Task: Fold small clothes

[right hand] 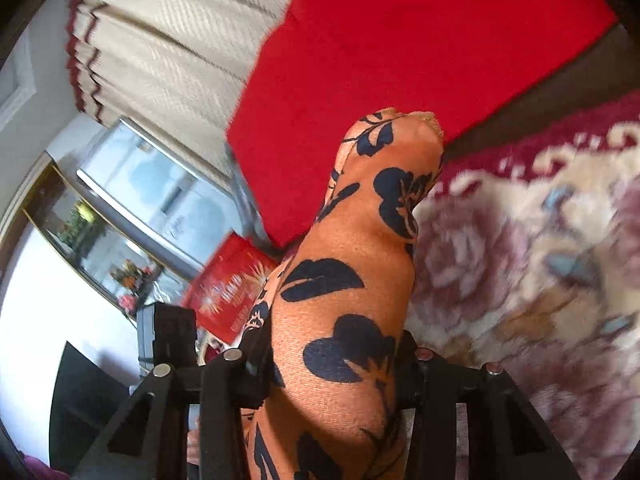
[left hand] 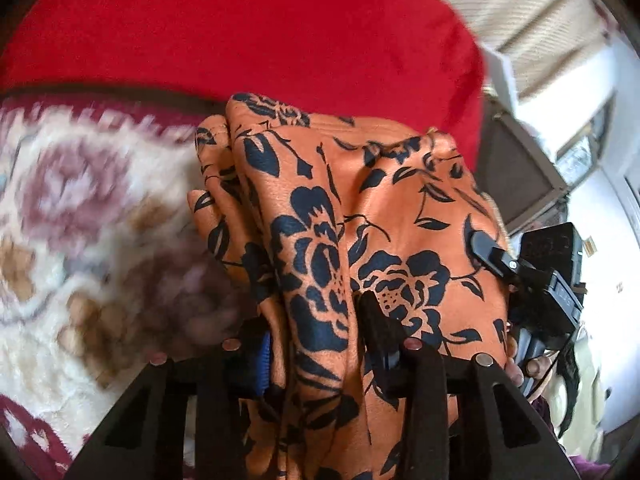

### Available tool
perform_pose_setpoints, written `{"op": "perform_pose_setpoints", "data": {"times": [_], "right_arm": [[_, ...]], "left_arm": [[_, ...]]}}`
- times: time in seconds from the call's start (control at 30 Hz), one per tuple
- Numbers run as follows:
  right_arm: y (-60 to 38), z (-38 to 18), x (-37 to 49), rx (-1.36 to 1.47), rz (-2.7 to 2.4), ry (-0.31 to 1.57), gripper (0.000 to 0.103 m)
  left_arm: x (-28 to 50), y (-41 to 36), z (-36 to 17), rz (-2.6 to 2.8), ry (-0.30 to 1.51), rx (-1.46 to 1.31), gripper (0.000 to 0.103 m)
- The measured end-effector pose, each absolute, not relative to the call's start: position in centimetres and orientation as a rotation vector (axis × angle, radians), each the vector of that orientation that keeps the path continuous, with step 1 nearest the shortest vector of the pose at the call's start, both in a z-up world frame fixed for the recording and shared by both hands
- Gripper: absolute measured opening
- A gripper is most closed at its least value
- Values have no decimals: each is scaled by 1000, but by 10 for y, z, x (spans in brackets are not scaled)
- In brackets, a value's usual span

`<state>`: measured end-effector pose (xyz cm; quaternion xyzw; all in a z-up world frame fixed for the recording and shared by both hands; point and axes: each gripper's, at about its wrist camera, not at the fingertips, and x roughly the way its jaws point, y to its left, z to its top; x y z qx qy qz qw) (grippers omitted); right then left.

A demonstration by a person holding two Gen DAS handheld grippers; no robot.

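Now we look along our left gripper (left hand: 316, 320). On the far left lies a fluffy rug (left hand: 80, 208) with cream and purple flowers and a dark red edge; it looks blurry. Next comes the orange cloth (left hand: 360, 208) with dark blue flowers. It is bunched up in thick folds and fills the middle of the view. Our left gripper has its two black fingers (left hand: 376, 320) squeezed on a fold of this cloth, so the cloth is lifted up off the rug. Behind the cloth, far away, is a big red cushion (left hand: 260, 28). On the right side of the cloth we see our right gripper (left hand: 496, 258), black, with its tip on the cloth's edge. Past it, far right, hangs a cream curtain (left hand: 512, 12).

Then we look along our right gripper (right hand: 332, 364). On the far left hangs the cream curtain (right hand: 168, 44), with a window (right hand: 152, 188) below it. Near the window lies a red box (right hand: 228, 300) with a gold burst on it. In the middle, the orange cloth (right hand: 352, 264) stands up like a fat roll between the black fingers (right hand: 408, 360), and they are clamped on it. The red cushion (right hand: 400, 40) is behind it. On the right lies the flower rug (right hand: 540, 280).
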<state>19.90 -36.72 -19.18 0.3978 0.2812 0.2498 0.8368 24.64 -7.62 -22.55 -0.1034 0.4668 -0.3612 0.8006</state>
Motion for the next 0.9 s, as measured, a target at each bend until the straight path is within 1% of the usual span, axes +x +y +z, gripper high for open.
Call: {"op": "perform_pose_setpoints", "data": {"times": [0.1,0.2,0.23,0.27,0.3,0.33,0.37,0.4,0.43,0.47,0.53,0.6,0.63,0.67,0.7,0.73,0.77,0.83,0.9], "right_arm": [[-401,-180,183,867,508,534,45],[-440,-191,172,944,469,541,45],[-452,-203,172,972,450,580,45],[-462,-215,172,998,420,617,47],[-467,-228,174,1027,385,663,52],[-473,-247,179,1045,318,752,54],[-476,-261,183,1032,247,839,63],[-478,-271,185,1023,197,900,64],[-481,-276,183,1049,210,881,64],[-482,-268,179,1036,208,863,66],[-482,-248,169,945,149,840,66],[-481,-221,151,838,91,739,66],[-480,-211,143,808,90,686,66],[-480,-200,135,786,101,631,63],[-478,-193,133,771,114,603,53],[-474,-187,131,746,131,580,47],[-468,-184,134,715,142,582,37],[-456,-188,149,715,174,628,36],[-445,-201,167,739,191,696,37]], "left_arm": [[238,-106,-202,-815,944,-206,41],[237,-144,-208,-819,976,-186,41],[237,-156,-215,-804,1004,-161,41],[237,-166,-224,-777,1025,-126,44],[238,-177,-235,-742,1053,-84,45],[239,-184,-247,-702,1089,-37,46],[241,-189,-256,-678,1110,-7,51],[242,-191,-262,-674,1127,-15,54],[244,-188,-262,-668,1131,-29,56],[245,-184,-260,-670,1133,-45,56],[242,-171,-254,-691,1101,-58,56],[231,-160,-242,-684,1040,-33,57],[228,-154,-245,-686,1027,-17,58],[228,-150,-244,-691,1018,3,58],[225,-150,-246,-690,1013,27,58],[230,-151,-251,-682,1014,53,58],[228,-154,-255,-673,1022,76,58],[232,-157,-268,-651,1062,103,59],[233,-148,-276,-638,1086,96,64]]}}
